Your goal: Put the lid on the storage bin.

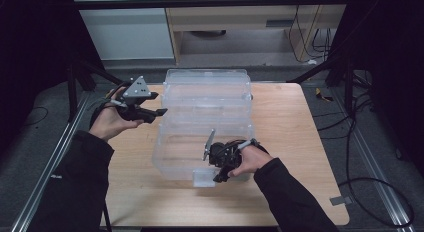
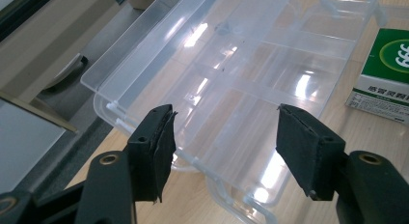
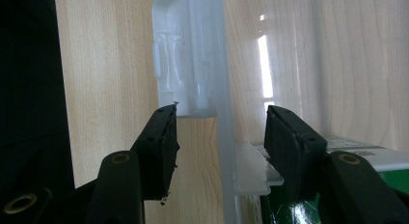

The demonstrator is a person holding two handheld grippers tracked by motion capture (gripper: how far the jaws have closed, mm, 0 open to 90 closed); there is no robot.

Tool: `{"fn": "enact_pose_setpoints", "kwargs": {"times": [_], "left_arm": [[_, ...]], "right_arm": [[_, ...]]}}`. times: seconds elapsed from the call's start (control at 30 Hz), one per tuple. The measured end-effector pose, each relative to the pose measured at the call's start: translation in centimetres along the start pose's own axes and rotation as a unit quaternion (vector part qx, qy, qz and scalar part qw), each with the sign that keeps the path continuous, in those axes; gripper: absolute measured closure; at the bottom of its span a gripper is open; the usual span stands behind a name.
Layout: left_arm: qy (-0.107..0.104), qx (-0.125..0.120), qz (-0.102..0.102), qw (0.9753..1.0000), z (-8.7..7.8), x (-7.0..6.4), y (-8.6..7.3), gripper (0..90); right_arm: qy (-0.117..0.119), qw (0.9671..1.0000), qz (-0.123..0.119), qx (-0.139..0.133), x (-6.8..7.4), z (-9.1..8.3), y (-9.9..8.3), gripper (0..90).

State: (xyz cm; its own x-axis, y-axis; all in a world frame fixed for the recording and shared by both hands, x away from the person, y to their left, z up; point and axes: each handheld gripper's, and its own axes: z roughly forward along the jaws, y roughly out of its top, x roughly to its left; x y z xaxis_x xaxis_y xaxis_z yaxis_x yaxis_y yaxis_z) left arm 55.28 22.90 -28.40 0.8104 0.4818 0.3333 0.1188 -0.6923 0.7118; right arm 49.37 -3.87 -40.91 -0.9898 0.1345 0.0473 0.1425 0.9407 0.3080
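Observation:
A clear plastic organiser box lies open on the wooden table, its lid folded back toward the far edge. My left gripper hovers open at the box's left side; in its own view the left gripper has nothing between its pads, and the divided compartments lie beyond. My right gripper is at the box's front wall by the white latch. Seen in its own view, the right gripper is open, its jaws standing either side of the front wall just below the latch.
A green and white carton sits by the box's front part, also seen at the right gripper's jaw as the carton. The table's front edge is near the person's sleeves. Black frame posts and cables surround the table.

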Motion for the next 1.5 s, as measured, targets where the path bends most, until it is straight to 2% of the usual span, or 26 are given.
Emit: {"fn": "enact_pose_setpoints", "kwargs": {"times": [0.13,0.33,0.4,0.63,0.7,0.83,1.07,1.13,1.23,1.4,1.5], "left_arm": [[-0.003,0.002,0.018,0.9998,0.7,0.0,0.8,39.4],[-0.007,0.02,0.05,0.9985,1.9,0.1,1.8,39.9],[-0.009,0.022,0.054,0.9983,2.4,0.2,2.1,40.2],[-0.016,0.032,0.081,0.9961,3.5,0.3,2.9,40.9],[-0.016,0.04,0.092,0.9948,3.9,0.3,3.1,41.1],[-0.02,0.045,0.103,0.9934,4.4,0.3,3.5,41.6],[-0.021,0.044,0.112,0.9925,5.2,0.5,3.9,42.5],[-0.021,0.051,0.119,0.9913,5.4,0.5,4.0,42.9],[-0.022,0.051,0.122,0.991,5.8,0.4,3.9,43.3],[-0.024,0.062,0.137,0.9884,6.5,0.3,3.9,44.3],[-0.022,0.059,0.142,0.9879,6.9,0.1,3.8,45.6]], "right_arm": [[0.0,1.0,0.0,0.0,0.0,0.0,0.0,46.5],[0.002,1.0,0.0,-0.002,0.0,0.0,0.0,46.6],[0.001,1.0,-0.001,-0.001,0.0,0.0,0.0,46.6],[0.003,1.0,0.003,-0.001,0.1,0.0,0.0,46.6],[0.002,1.0,0.003,-0.001,0.1,0.0,0.0,46.6],[0.0,1.0,0.002,0.0,0.0,0.0,0.0,46.6],[0.0,1.0,0.002,0.002,0.0,0.0,0.0,46.5],[0.0,1.0,0.003,0.001,0.0,0.0,0.0,46.6],[-0.001,1.0,0.004,0.002,0.0,0.0,0.0,46.6],[0.0,1.0,0.006,0.002,0.0,0.0,0.1,46.6],[-0.001,1.0,0.002,0.002,0.0,0.0,0.1,46.6]]}}
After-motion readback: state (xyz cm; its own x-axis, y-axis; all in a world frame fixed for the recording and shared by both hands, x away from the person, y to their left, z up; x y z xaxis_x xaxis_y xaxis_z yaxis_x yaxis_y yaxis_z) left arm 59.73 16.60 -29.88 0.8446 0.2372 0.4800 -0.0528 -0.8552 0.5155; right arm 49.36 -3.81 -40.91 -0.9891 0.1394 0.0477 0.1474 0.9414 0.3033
